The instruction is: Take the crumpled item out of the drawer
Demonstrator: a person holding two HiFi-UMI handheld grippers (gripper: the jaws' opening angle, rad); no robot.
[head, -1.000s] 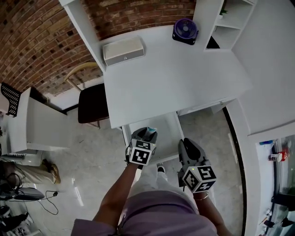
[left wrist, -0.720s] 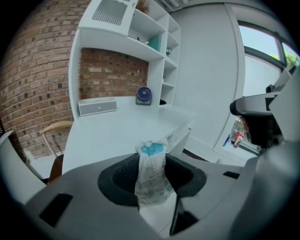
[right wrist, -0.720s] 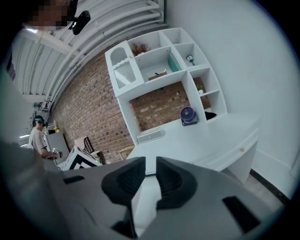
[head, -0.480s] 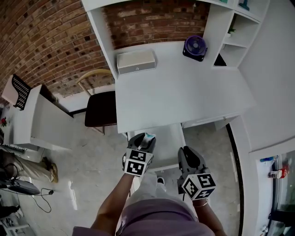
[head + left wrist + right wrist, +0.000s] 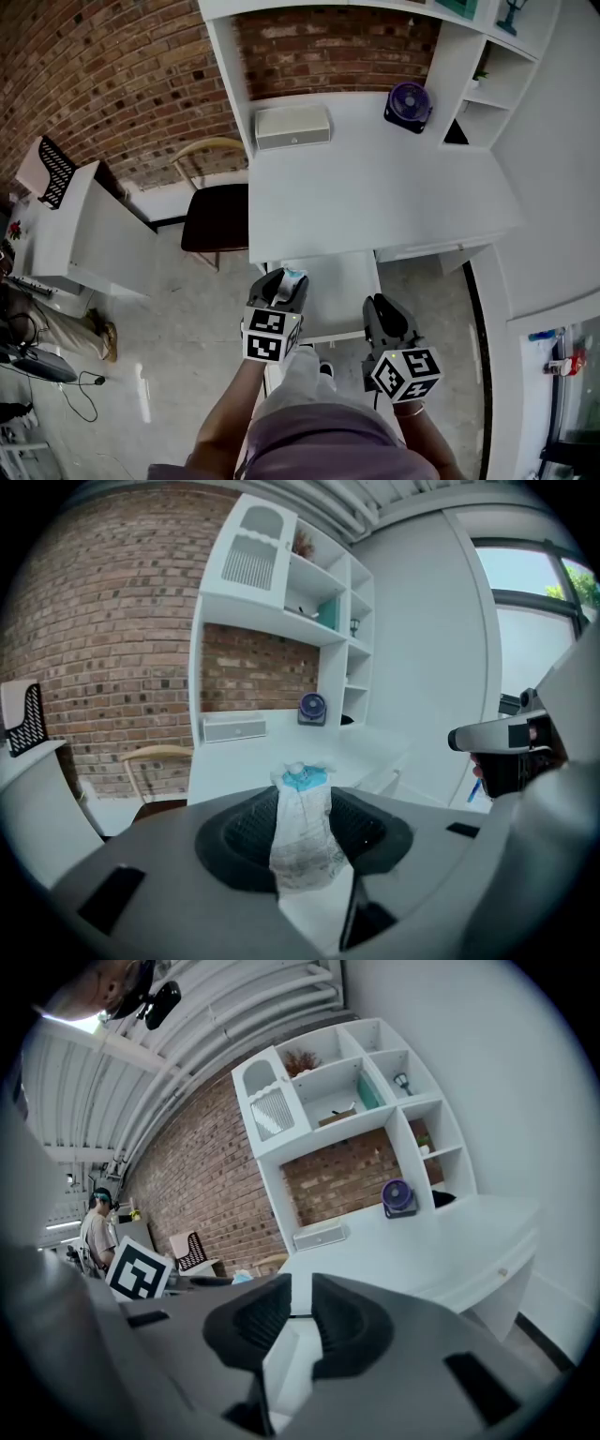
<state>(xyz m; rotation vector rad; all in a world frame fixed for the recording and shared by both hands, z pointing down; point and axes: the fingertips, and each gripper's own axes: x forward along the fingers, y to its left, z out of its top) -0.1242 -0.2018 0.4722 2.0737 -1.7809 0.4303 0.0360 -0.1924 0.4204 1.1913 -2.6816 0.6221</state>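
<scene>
A crumpled white item with a pale blue top point(image 5: 302, 829) stands pinched between the dark pads of my left gripper point(image 5: 305, 803). In the head view the left gripper point(image 5: 284, 281) hangs above the left front part of the open white drawer point(image 5: 342, 291), the crumpled item point(image 5: 292, 277) poking out past its fingers. To the right, my right gripper point(image 5: 380, 306) is over the drawer's front right corner. In its own view the right gripper point(image 5: 300, 1288) has its jaws nearly together with nothing between them.
The white desk point(image 5: 375, 187) carries a white box point(image 5: 292, 127) and a purple fan point(image 5: 409, 101) near the brick wall. A dark-seated chair point(image 5: 214, 216) stands left of the desk, with a white side table point(image 5: 84, 234) further left and shelves point(image 5: 478, 84) at right.
My left gripper has risen out of the drawer with the crumpled item in it and drifted slightly left. The right gripper has barely shifted.
</scene>
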